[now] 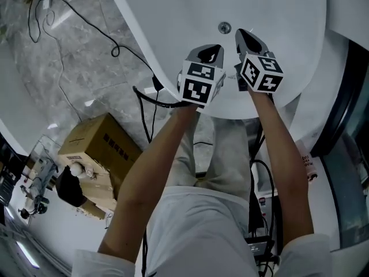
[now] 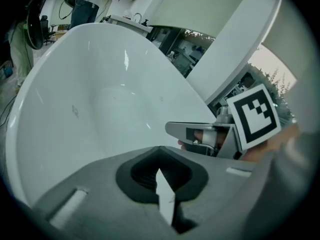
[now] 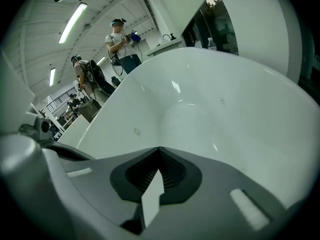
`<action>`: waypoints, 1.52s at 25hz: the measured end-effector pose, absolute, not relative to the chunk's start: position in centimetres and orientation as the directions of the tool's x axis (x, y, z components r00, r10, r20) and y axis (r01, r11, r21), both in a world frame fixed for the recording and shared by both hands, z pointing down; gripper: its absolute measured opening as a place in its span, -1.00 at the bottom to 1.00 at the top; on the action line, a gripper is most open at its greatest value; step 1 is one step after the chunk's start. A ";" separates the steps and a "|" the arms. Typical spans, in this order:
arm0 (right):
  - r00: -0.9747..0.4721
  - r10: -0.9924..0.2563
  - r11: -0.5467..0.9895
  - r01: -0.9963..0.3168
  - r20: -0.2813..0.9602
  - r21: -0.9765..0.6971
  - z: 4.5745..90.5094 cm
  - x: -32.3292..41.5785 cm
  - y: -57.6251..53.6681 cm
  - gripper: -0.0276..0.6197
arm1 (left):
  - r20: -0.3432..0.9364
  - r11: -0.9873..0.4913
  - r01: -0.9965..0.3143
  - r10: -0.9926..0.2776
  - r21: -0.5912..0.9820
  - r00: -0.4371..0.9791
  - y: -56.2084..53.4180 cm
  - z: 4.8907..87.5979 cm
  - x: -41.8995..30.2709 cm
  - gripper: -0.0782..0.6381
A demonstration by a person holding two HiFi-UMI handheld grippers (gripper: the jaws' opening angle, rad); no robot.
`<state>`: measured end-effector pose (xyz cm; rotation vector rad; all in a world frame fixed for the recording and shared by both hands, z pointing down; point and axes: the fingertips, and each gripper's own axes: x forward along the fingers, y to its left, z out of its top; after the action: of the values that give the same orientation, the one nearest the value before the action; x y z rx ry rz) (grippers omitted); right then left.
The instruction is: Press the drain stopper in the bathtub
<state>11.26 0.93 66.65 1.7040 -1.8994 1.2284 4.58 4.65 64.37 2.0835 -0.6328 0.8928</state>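
Note:
The white bathtub (image 1: 173,16) fills the top of the head view, and the round chrome drain stopper (image 1: 224,27) sits on its floor. My left gripper (image 1: 211,54) hovers over the near end of the tub, shut, below and left of the stopper. My right gripper (image 1: 244,37) is shut too, its tips just right of the stopper and a little nearer to me. Neither touches it. In the left gripper view the shut gripper (image 2: 160,149) faces the tub's curved inside (image 2: 100,104), with the right gripper (image 2: 200,132) beside it. The right gripper view shows its own gripper (image 3: 159,149) shut over the basin (image 3: 210,114).
A cardboard box (image 1: 101,154) stands on the marble floor (image 1: 81,68) left of me. Black cables (image 1: 86,22) run across the floor to the tub's edge. Dark glass (image 1: 349,154) borders the right side. People (image 3: 122,44) stand beyond the tub's far end.

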 end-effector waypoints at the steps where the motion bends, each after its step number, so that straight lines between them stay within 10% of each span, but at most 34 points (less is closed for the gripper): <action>1: -0.244 -0.657 -0.067 -0.924 0.714 -0.378 66.1 11.4 0.9 -0.91 | 0.760 -0.581 -0.676 -0.145 0.454 0.634 4.4 63.8 4.6 -0.79; 38: -0.355 -0.807 0.166 -0.903 0.472 -0.396 30.1 8.6 6.3 -0.91 | 0.545 -0.672 -0.595 -0.327 0.440 0.772 6.3 29.8 5.2 -0.79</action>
<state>8.62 6.26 30.05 1.6872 -2.2775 0.9501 5.23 6.33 29.79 2.3459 -0.6851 0.5702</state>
